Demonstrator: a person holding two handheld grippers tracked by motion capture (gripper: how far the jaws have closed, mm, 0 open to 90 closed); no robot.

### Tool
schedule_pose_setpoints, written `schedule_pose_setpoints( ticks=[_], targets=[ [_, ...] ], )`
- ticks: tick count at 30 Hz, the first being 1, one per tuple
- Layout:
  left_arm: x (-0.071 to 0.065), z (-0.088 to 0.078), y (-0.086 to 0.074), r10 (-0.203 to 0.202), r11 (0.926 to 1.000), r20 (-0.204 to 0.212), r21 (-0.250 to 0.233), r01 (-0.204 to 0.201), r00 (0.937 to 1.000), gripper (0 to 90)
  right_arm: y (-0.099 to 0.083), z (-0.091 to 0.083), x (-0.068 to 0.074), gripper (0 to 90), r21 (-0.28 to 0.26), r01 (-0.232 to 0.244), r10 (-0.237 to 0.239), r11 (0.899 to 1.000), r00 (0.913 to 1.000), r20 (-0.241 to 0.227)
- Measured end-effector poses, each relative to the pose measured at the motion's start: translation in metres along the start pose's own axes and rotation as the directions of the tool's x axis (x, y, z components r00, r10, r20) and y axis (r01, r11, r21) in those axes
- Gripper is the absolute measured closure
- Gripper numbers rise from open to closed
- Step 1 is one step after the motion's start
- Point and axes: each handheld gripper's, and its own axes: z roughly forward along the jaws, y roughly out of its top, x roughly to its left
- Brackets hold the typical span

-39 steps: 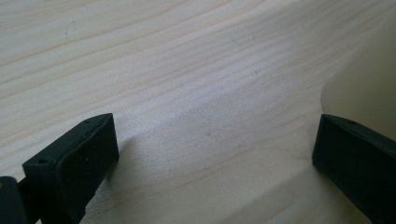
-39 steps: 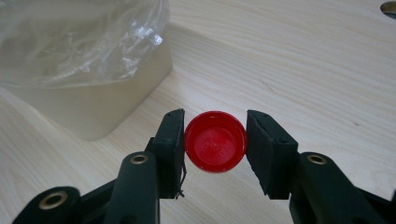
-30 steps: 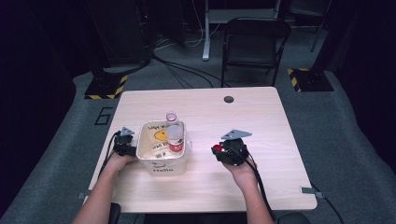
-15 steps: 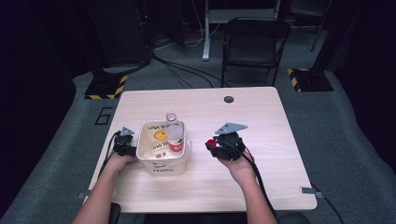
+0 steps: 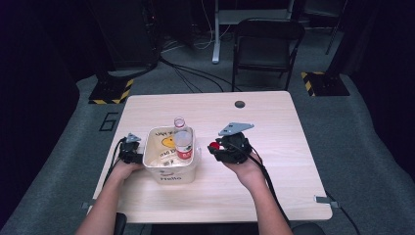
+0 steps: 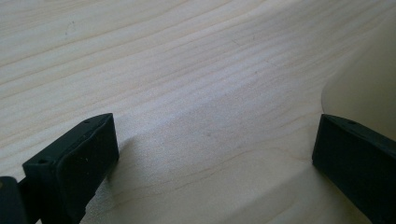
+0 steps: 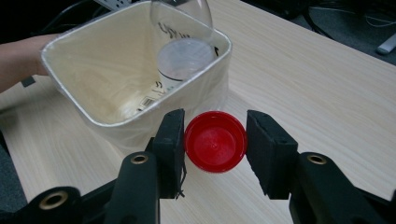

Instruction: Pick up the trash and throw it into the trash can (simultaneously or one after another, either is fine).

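The left gripper [image 5: 131, 152], jaws spread wide apart, rests on the table [image 5: 293, 147] just beside the white bin [image 5: 169, 169]. The bin holds a clear bottle [image 5: 182, 142], uncapped, its base hidden by the wall. The right gripper [image 7: 215, 140] is clamped on the red cap [image 7: 215, 141] above the table, near the bin.

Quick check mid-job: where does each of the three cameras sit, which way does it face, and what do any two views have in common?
High view: above the person's side, facing forward and down on the table; forearms, left gripper and right gripper show.
Left gripper view: low over the table, its black jaws apart beside the bin's wall.
Right gripper view: looks past its jaws, clamped on a red cap, toward the bin.
Shared: the high and right gripper views both show bin, bottle and cap.
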Motion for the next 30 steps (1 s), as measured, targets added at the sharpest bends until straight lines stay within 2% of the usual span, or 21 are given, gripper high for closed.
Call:
schedule_pose_setpoints(
  ticks=[3, 5, 17, 30],
  targets=[
    [0.000, 0.000, 0.000, 0.000, 1.0000, 0.000, 0.000, 0.000, 1.0000, 0.0, 0.003, -0.001, 0.003, 57.5, -0.004, 0.005, -0.005, 1.000, 0.9999, -0.010],
    [0.000, 0.000, 0.000, 0.000, 1.0000, 0.000, 0.000, 0.000, 1.0000, 0.0, 0.009, -0.001, 0.006, 57.4, -0.010, 0.030, -0.031, 0.999, 0.9992, -0.024],
    [0.000, 0.000, 0.000, 0.000, 1.0000, 0.000, 0.000, 0.000, 1.0000, 0.0, 0.023, 0.003, 0.021, 57.4, -0.014, 0.061, -0.062, 0.998, 0.9953, -0.075],
    [0.000, 0.000, 0.000, -0.001, 1.0000, 0.001, 0.001, 0.001, 1.0000, 0.0, 0.031, 0.019, 0.039, 57.4, -0.025, 0.097, -0.100, 0.995, 0.9850, -0.141]
  ],
)
